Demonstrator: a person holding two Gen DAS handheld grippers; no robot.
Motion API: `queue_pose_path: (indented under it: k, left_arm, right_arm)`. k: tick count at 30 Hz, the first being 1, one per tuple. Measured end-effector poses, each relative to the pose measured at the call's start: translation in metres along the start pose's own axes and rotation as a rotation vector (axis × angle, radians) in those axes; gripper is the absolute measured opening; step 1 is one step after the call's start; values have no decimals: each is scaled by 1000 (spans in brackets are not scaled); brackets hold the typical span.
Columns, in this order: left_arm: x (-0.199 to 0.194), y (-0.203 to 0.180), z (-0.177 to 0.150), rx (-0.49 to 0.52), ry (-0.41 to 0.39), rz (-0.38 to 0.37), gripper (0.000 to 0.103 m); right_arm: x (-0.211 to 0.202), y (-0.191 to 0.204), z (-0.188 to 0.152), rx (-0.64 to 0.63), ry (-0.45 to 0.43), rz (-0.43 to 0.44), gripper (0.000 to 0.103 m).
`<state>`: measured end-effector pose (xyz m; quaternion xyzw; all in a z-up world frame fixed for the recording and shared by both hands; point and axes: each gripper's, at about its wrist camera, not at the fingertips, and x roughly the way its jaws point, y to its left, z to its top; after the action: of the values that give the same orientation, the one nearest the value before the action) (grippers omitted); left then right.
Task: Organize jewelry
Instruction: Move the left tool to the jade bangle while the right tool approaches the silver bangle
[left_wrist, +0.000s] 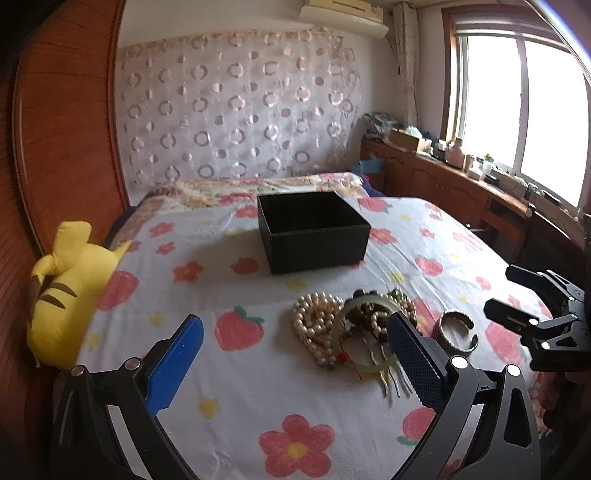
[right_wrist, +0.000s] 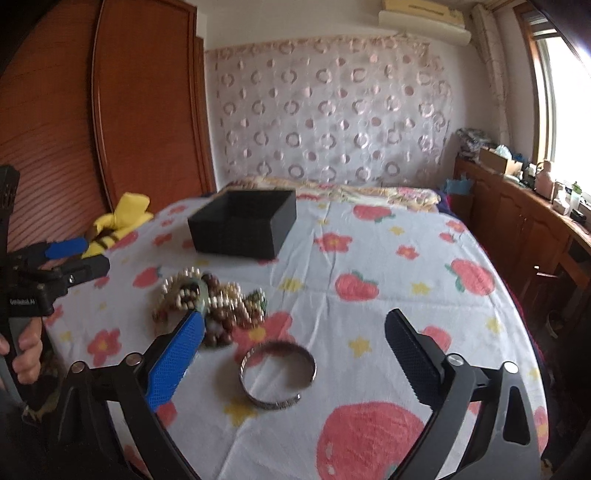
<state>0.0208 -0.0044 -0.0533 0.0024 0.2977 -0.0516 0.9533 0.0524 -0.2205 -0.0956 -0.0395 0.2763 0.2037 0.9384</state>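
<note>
jewelry pile (left_wrist: 354, 325) lies near black box (left_wrist: 314, 230) (both tools gaping).

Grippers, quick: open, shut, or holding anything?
Left gripper: open, holding nothing, above the bed beside the jewelry pile.
Right gripper: open, holding nothing, over the silver bangle.

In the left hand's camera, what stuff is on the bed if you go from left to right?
yellow plush toy → pearl necklace → silver cuff bracelet → right gripper
</note>
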Motion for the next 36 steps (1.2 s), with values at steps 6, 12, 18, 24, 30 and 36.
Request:
queue_pose_path:
  k: [6,12,18,24,30,36]
  left_arm:
    - [18,-3,-7,12,57,-36,97]
    - [33,-2,-13,14,120,-100,96]
    - [48,-7,-14,23,159,-161,95]
    - [60,-24,-7,83,185,-213,80]
    - [72,-42,-1,141,215,-253,76]
    - [84,-52,6,174,239,-265,76]
  right_arm:
    - [24,2,-14,-35,107,58,86]
    - [44,5,-22,-69,190,83,76]
    - [44,9,-26,-108,191,62,62]
    - [39,-1,-28,-94,187,53,62]
    - [38,-2,-29,-96,180,53,63]
    - [38,-1,-30,-96,174,54,63]
